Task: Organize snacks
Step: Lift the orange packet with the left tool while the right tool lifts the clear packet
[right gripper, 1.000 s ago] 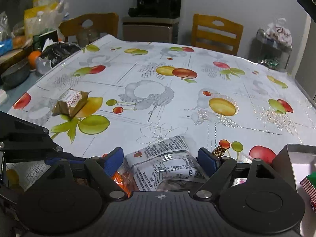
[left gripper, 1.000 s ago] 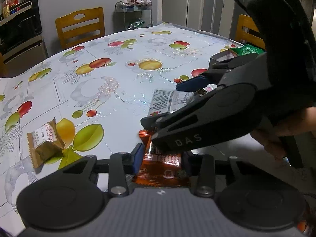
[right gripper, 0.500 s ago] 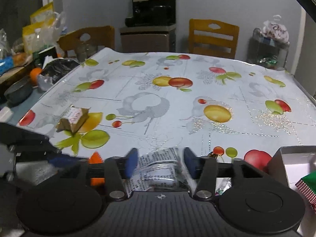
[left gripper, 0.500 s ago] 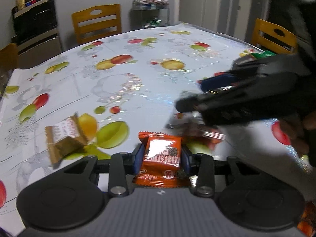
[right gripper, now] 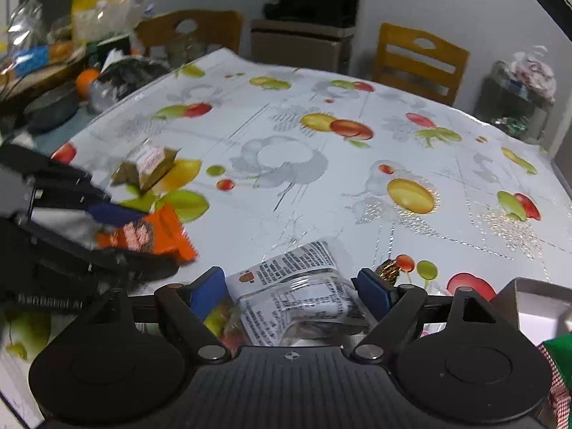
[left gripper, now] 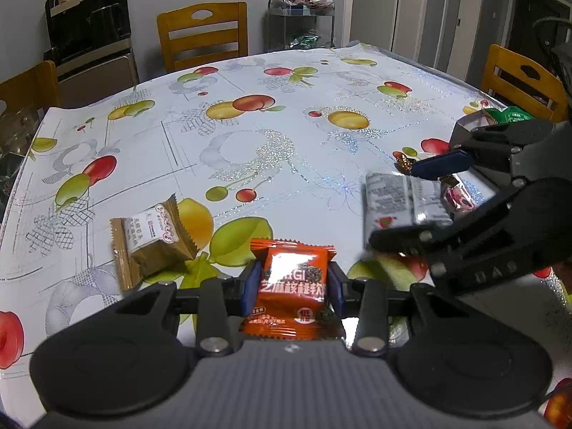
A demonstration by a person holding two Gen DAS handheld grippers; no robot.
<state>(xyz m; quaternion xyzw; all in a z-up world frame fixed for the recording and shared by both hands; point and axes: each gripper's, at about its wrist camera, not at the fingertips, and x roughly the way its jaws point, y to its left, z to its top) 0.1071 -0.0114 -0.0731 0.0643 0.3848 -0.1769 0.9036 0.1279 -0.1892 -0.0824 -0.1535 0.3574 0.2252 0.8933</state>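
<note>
**Q:** Left gripper (left gripper: 292,282) — how wide do its jaws stand, and what lies between them?

**A:** Narrowly parted. Both blue pads (left gripper: 250,286) press the sides of an orange snack packet (left gripper: 292,286), which sits upright between them with its crimped top edge pointing away from the wrist. From the right wrist view the same packet (right gripper: 150,236) shows clamped in the left gripper (right gripper: 118,228), clear of the fruit-print tablecloth (right gripper: 321,186).

**Q:** And the right gripper (right gripper: 291,289)?

**A:** Wide apart; its jaws have just been opening. A clear packet with black print (right gripper: 296,293) lies between the fingers on the cloth, and a gap shows between each blue pad (right gripper: 371,291) and the wrapper, so nothing is gripped. In the left wrist view the right gripper (left gripper: 404,207) straddles that packet (left gripper: 400,200) to the right of the left gripper.

**Q:** What else lies near the claws?

**A:** Ahead and to the left of the left gripper, a brown wrapped cake (left gripper: 153,239) rests on the tablecloth (left gripper: 250,143), apart from the fingers. Just beyond the right gripper's right-hand pad sits a small gold-foil sweet (right gripper: 388,268). A pink-wrapped sweet (left gripper: 459,196) lies close beside the clear packet. At the right gripper's right edge stands a grey box (right gripper: 536,296), with a green packet (right gripper: 557,357) at its near side.
</note>
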